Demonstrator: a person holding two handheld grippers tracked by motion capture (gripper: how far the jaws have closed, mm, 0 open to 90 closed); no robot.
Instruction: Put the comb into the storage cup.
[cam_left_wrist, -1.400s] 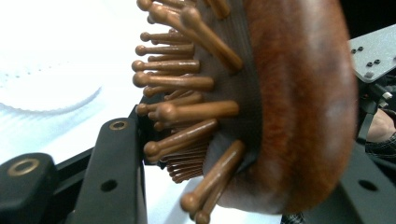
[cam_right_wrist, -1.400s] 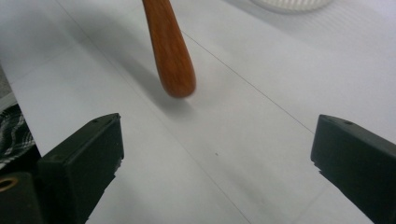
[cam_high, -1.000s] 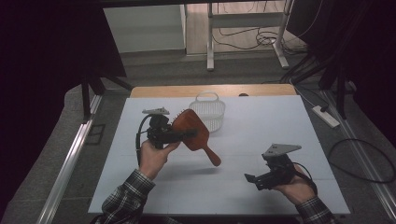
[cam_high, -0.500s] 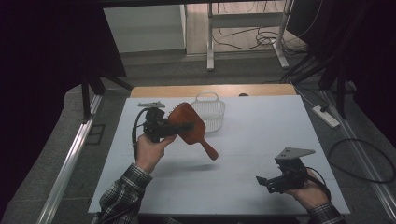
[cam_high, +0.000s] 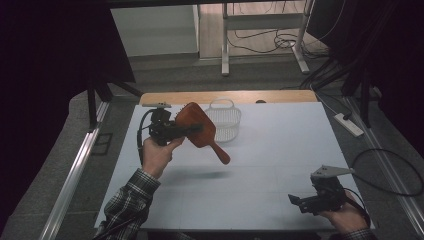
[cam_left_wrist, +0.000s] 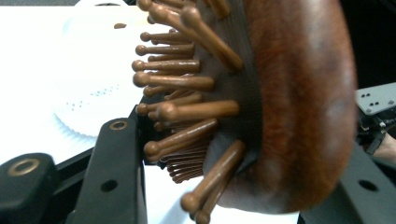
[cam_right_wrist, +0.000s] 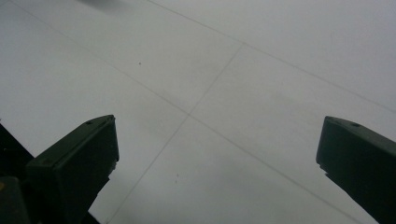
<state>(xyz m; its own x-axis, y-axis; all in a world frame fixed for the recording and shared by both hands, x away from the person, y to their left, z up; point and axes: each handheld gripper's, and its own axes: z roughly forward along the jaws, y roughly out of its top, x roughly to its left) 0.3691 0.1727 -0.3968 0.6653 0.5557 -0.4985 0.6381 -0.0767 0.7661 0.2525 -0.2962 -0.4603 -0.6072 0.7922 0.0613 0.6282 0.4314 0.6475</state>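
Observation:
A brown wooden paddle hairbrush (cam_high: 199, 126) hangs above the white table (cam_high: 280, 145), held by its head in my left gripper (cam_high: 192, 129), which is shut on it. The handle slants down to the right. In the left gripper view the brush's back (cam_left_wrist: 299, 107) and its wooden pins (cam_left_wrist: 187, 81) sit between the black jaws. Behind the brush stands a white plastic basket (cam_high: 226, 119). My right gripper (cam_high: 296, 201) rests low near the table's front right corner, open, with bare table (cam_right_wrist: 224, 93) between its jaws.
A wooden strip (cam_high: 280, 96) runs along the table's far edge. A power strip (cam_high: 349, 125) and cables lie on the floor to the right. A desk frame (cam_high: 226, 45) stands on the floor beyond the table. The basket's rim (cam_left_wrist: 79, 126) also appears behind the pins.
My left gripper has carried the brush up and away from me, closer to the basket. My right gripper has drawn back toward the front right corner of the table.

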